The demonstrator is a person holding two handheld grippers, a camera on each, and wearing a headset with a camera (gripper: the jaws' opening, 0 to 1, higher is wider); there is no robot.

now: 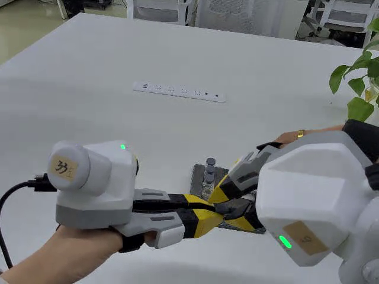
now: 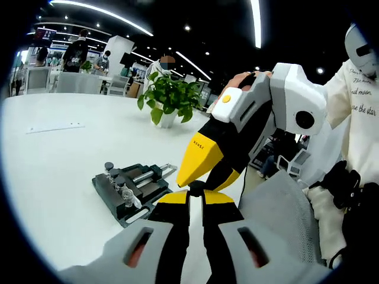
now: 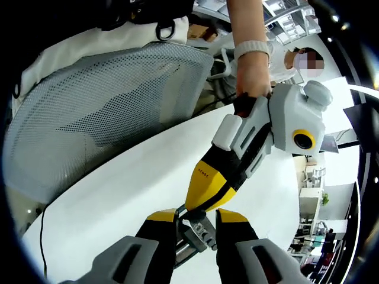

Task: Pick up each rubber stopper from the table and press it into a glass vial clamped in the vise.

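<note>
The vise [image 1: 200,180] sits on the surface [image 1: 118,65], with the vials [image 1: 209,174] standing upright in it. Behind the vise, well apart, lies the power strip [image 1: 179,92]. Behind it and far to its right stands the plant [image 1: 360,83]. My left tongs [image 2: 196,195] reach in from the vise's left and my right tongs [image 3: 196,216] from its right. Their tips meet just before the vise. The chair [image 2: 278,207] stands off the surface, on my side of the vise.
</note>
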